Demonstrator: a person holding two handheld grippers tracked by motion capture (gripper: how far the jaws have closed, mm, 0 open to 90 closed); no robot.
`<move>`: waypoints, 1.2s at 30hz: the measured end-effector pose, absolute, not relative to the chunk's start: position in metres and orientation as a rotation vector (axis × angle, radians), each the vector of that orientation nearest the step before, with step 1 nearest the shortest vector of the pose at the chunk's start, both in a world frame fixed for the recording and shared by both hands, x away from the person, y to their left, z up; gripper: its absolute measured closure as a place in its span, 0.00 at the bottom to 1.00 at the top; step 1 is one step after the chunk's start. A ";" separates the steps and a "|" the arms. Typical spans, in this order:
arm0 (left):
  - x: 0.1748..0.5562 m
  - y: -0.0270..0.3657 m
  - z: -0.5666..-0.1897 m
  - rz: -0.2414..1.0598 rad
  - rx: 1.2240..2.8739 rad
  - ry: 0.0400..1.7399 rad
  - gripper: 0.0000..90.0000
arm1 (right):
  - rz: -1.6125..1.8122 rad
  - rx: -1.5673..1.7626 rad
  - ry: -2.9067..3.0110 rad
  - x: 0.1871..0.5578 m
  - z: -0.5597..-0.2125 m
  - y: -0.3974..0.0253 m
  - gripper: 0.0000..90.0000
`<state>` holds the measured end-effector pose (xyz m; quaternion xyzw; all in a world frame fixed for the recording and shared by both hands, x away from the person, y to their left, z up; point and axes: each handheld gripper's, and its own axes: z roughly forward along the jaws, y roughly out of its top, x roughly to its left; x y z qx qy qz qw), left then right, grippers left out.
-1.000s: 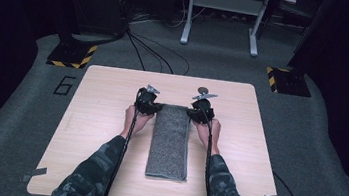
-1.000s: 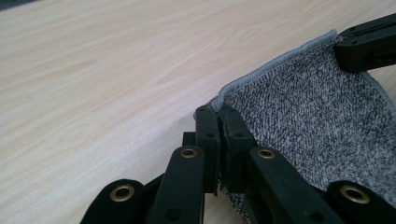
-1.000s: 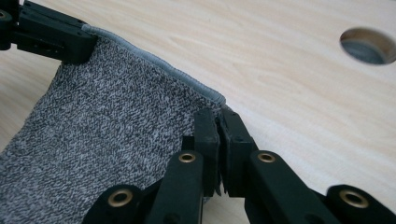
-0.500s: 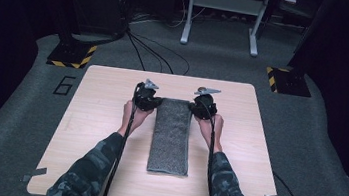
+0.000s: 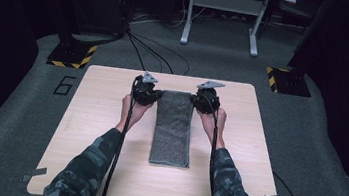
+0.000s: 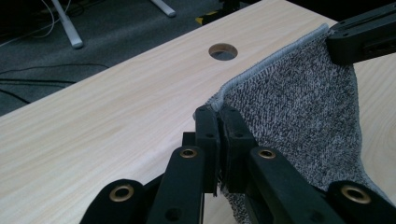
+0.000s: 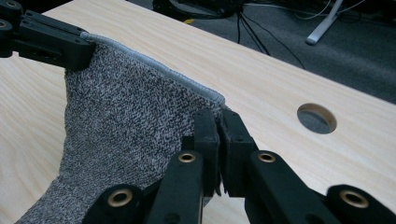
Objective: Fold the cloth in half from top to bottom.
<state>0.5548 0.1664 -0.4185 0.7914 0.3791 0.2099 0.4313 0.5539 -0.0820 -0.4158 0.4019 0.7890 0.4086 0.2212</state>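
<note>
**Towel held by its two far corners, mid-fold**

A grey towel [image 5: 173, 128] lies as a long narrow strip along the middle of the surface [image 5: 92, 133], running from near the far edge back toward the person. The left claw [image 5: 146, 92] is closed on the far left corner and the right claw [image 5: 206, 101] on the far right corner; both stand just in from the far edge. Judged from its narrow shape, the towel has already been folded lengthwise. The far end is gripped and raised, so the grasp for a further fold appears done; carrying that end toward the near edge and letting go appear to remain.

The high view gives the whole strip, its near end flat on the surface, and the forearms on either side. The left claw view [image 6: 217, 135] adds what that view cannot resolve: jaws pressed together on the hemmed corner, the cloth lifted off the wood, and the other claw's jaws at the opposite corner. The right claw view [image 7: 216, 135] mirrors this. Both also show a round hole [image 6: 222, 51] in the surface beyond the towel.
</note>
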 end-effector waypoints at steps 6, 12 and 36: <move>0.551 0.168 -0.407 0.546 1.957 0.925 0.97 | 1.145 1.087 2.165 0.552 -0.405 -0.082 0.97; 0.540 0.169 -0.406 0.531 1.949 0.904 0.96 | 1.153 1.054 2.167 0.542 -0.402 -0.082 0.96; 0.502 0.171 -0.431 0.468 2.013 0.837 0.95 | 1.145 0.956 2.232 0.492 -0.426 -0.086 0.96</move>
